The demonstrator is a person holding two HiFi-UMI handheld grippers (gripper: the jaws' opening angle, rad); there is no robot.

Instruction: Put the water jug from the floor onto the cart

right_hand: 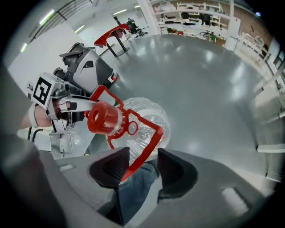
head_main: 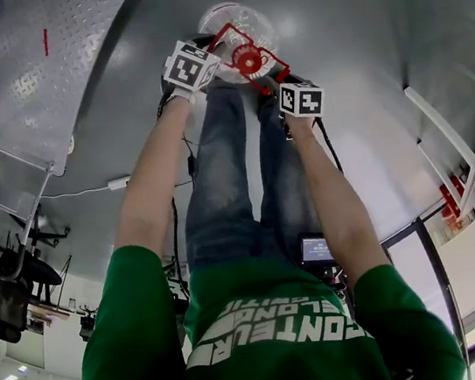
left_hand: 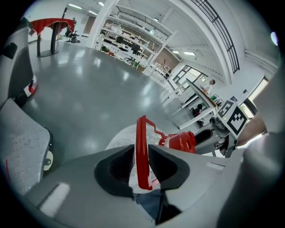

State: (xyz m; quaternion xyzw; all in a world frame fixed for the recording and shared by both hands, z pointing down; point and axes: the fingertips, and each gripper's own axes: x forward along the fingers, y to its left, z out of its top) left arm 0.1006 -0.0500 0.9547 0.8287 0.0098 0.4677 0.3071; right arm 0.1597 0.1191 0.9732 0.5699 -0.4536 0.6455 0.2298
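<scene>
Water jug [head_main: 234, 19], clear, rounded plastic with a red screw cap [head_main: 246, 59] and a thin red plastic carrying handle [head_main: 221, 35], is under both tongs, at the person's feet.

The left tongs [left_hand: 141, 164] are clenched on the handle [left_hand: 141, 151]. One upright red bar of it stands between the two dark pads, which close against it on both sides. Just beyond that bar lie the cap [left_hand: 181, 141] and the clear body [left_hand: 120, 138].

The right tongs [right_hand: 142, 167] are released, with the pads wide apart. A slanted red bar of the handle [right_hand: 149, 144] runs down through the gap. It lies near the pad on the cap's side and well off the other pad. The cap [right_hand: 103, 118] is just past these tongs, with the left tongs' white marker cube [right_hand: 41, 91] beyond it.

Below both tongs are the person's blue-jeaned legs [head_main: 219, 187]. A glossy grey floor [head_main: 362, 77] spreads all around. Out past the left tongs lies a grey tread-plate metal platform [head_main: 52, 71]. The jug's base is hidden.
</scene>
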